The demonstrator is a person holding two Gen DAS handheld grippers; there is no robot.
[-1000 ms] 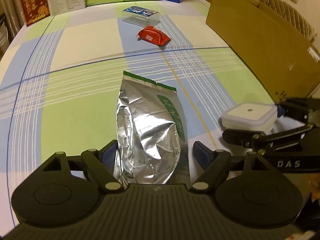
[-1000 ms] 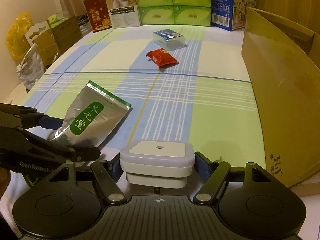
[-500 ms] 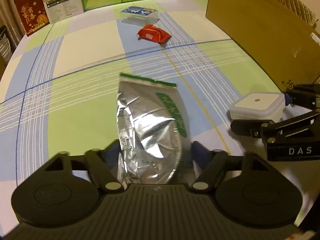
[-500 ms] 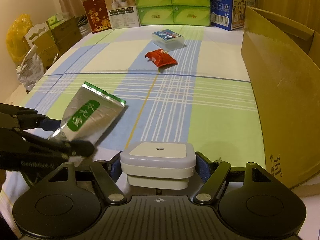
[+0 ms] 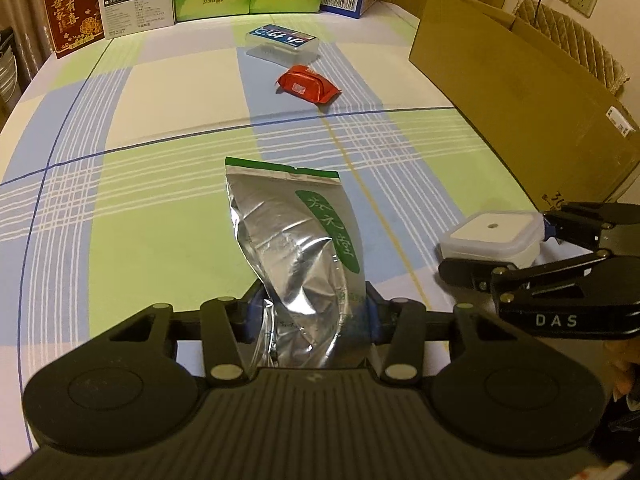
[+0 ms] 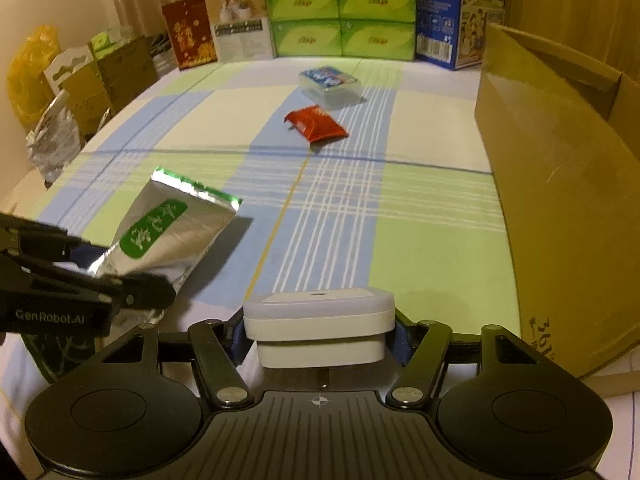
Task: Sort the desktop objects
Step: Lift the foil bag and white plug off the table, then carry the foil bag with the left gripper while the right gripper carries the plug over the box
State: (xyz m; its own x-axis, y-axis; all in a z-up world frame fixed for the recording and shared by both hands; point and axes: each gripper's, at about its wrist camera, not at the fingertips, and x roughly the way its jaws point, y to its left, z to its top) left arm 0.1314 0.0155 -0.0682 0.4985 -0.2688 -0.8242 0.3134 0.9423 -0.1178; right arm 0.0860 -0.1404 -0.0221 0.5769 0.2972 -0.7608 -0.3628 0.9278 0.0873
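Checked tabletop point(image 5: 160, 184), boxes along far edge; left gripper point(image 5: 312, 312) fingers closing on foil pouch point(image 5: 296, 240); right gripper point(image 6: 320, 340) fingers closing on white box point(image 6: 320, 320).

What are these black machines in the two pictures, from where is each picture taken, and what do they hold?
They are two hand-held grippers, no robot arm; a person carries one in each hand. Each has a camera looking along its fingers, one picture per gripper. The left gripper is closing its jaws on a silver foil pouch, which buckles between them. The right gripper is closing on a small white box. On the checked tablecloth farther off lie a red packet and a clear plastic case. A cardboard box stands at the right.
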